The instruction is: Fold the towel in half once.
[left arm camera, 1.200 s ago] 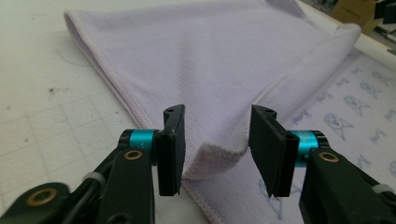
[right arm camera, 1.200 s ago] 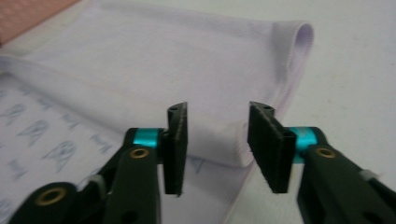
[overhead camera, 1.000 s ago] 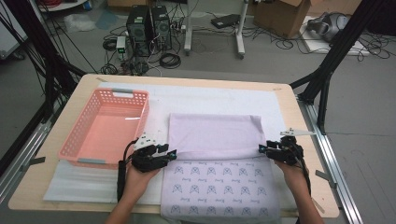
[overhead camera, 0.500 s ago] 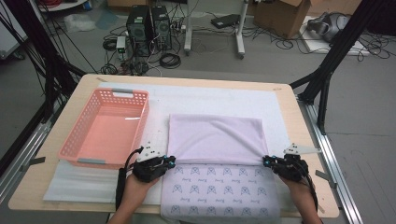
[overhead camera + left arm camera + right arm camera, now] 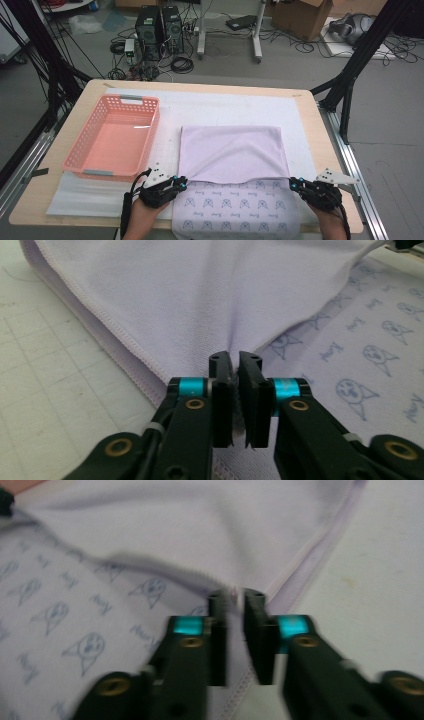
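Cloth (image 5: 230, 155) lies folded beside the basket (image 5: 112, 142), its near end cut off. We see the left gripper (image 5: 181, 184) pinching its fold at seven o'clock, jaws just loosening. The blurry right gripper (image 5: 295, 184), at five o'clock, has a gap. Both slid nearer us.

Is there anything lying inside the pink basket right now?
No, the high view shows the pink basket with a bare floor, while the lilac cloth lies on the mat beside it.

My lilac towel (image 5: 231, 152) is lying flat on the surface, just right of centre, its plain far half folded toward me over the near half, which is showing small printed cat faces. The folded edge is running across the middle; its corners are seemingly lifting slightly.
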{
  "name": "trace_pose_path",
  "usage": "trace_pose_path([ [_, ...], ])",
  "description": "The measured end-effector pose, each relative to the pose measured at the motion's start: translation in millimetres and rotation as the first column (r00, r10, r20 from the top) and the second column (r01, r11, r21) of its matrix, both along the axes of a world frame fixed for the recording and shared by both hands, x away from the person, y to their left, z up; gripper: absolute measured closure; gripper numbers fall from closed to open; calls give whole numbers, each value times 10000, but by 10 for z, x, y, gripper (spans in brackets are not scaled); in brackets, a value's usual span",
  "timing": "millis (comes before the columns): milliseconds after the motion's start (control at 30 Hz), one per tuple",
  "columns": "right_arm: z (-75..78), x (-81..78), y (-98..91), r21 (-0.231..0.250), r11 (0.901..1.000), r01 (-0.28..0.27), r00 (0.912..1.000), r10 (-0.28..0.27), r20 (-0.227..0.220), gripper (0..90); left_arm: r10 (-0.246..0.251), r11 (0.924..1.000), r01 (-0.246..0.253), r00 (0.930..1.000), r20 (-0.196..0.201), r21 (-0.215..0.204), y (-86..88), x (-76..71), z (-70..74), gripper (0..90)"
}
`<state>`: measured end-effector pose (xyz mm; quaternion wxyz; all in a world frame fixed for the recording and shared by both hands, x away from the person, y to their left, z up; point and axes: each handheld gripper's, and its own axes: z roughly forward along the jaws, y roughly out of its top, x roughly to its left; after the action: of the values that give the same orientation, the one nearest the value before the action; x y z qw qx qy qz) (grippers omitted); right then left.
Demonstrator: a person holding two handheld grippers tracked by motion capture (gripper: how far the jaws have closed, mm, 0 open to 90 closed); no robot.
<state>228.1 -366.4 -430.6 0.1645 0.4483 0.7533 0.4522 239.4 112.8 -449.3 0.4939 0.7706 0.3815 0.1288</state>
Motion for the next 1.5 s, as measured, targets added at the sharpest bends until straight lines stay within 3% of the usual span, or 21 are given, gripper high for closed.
trace_pose_path([
  [67,41,-26,0,53,9997,239,9997,-240,80,691,176,9994,-181,9997,-193,-301,34,-17,0,532],
  [100,65,-38,9,-53,9992,405,9991,-405,87,681,240,9990,-247,9995,-196,-367,54,-28,4,515],
  [167,85,-35,15,-114,9980,620,9979,-617,181,665,476,9975,-486,9986,-210,-508,100,-27,8,495],
  [267,41,20,82,-197,9969,763,9970,-766,-143,646,694,9928,-730,9968,-408,-949,138,-12,29,483],
  [400,-80,93,213,-1101,9917,665,9964,-719,-460,615,1100,9887,-1150,9924,-554,-964,162,-15,66,517],
  [500,-170,100,268,-1704,9840,523,9966,-624,-541,620,1302,9881,-1336,9903,-485,-760,191,-15,66,580],
  [600,-168,91,262,-1743,9835,490,9972,-579,-465,634,1221,9898,-1262,9905,-629,-668,179,-2,52,621],
  [767,-156,60,267,-1791,9827,478,9973,-570,-466,659,1063,9943,-1051,9910,-812,193,50,-8,3,626],
  [900,-144,25,254,-1791,9833,318,9979,-413,-500,659,1227,9902,-1170,9896,-750,767,-8,-19,-19,645],
  [1067,-146,-1,261,-1981,9798,278,9970,-415,-651,687,1503,9812,-1439,9877,-421,1284,-31,-44,-19,772],
  [1167,-146,3,264,-1986,9797,265,9972,-399,-637,758,1500,9805,-1456,9884,-235,1322,-24,-49,-20,848],
  [1267,-149,3,250,-1873,9821,181,9972,-312,-676,833,1475,9818,-1445,9890,-150,1235,-15,-55,-18,867],
  [1367,-147,1,252,-1945,9808,123,9977,-249,-624,851,1454,9832,-1452,9893,61,1103,0,-67,-5,870],
  [1500,-118,-14,249,-1936,9810,120,9984,-225,-518,853,1423,9878,-1429,9897,138,613,48,-90,48,872],
])
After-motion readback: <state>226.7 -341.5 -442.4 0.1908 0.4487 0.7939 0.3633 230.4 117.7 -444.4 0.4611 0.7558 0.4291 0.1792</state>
